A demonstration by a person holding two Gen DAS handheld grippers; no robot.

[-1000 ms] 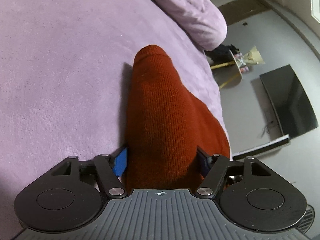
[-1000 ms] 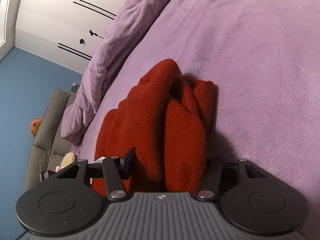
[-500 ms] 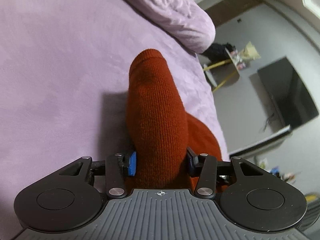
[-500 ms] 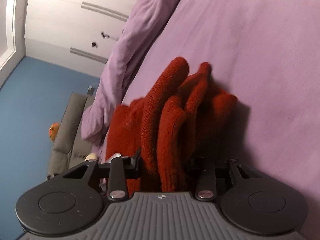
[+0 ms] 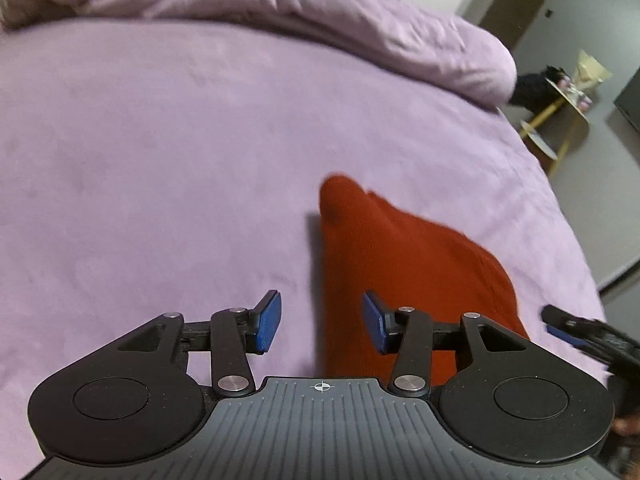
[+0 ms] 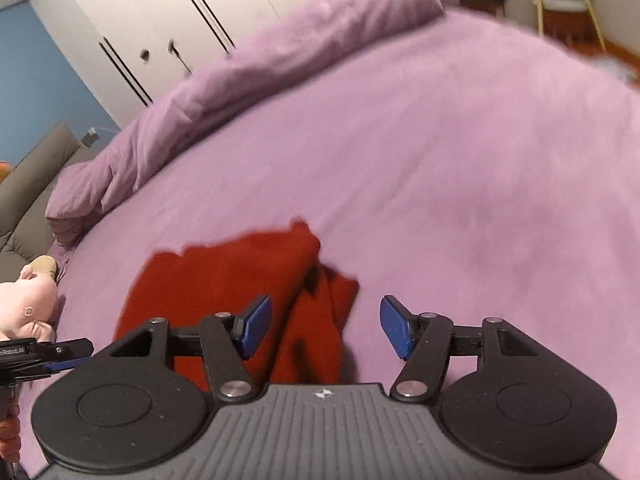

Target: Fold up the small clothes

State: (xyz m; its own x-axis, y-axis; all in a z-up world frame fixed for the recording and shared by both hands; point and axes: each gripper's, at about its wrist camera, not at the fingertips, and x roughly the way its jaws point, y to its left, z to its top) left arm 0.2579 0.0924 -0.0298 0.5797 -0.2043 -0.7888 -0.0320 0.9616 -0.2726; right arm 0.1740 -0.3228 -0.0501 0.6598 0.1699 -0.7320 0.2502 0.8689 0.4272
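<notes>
A small red knitted garment (image 5: 400,264) lies folded on the purple bed cover (image 5: 160,160). In the left wrist view my left gripper (image 5: 322,328) is open above its left edge, with nothing between the blue pads (image 5: 268,324). In the right wrist view the same garment (image 6: 240,280) lies flat with a bunched right edge. My right gripper (image 6: 326,330) is open over that edge and holds nothing. The right gripper also shows at the right edge of the left wrist view (image 5: 580,332).
A rolled purple duvet (image 5: 320,20) lies along the far side of the bed. A doll (image 6: 24,308) lies at the bed's left edge, by a grey sofa (image 6: 36,184). White wardrobe doors (image 6: 180,20) stand behind. A small side table (image 5: 560,120) stands off the right.
Both grippers were shut on the raised red garment. Now both have opened and pulled back, and the garment lies on the bed.
</notes>
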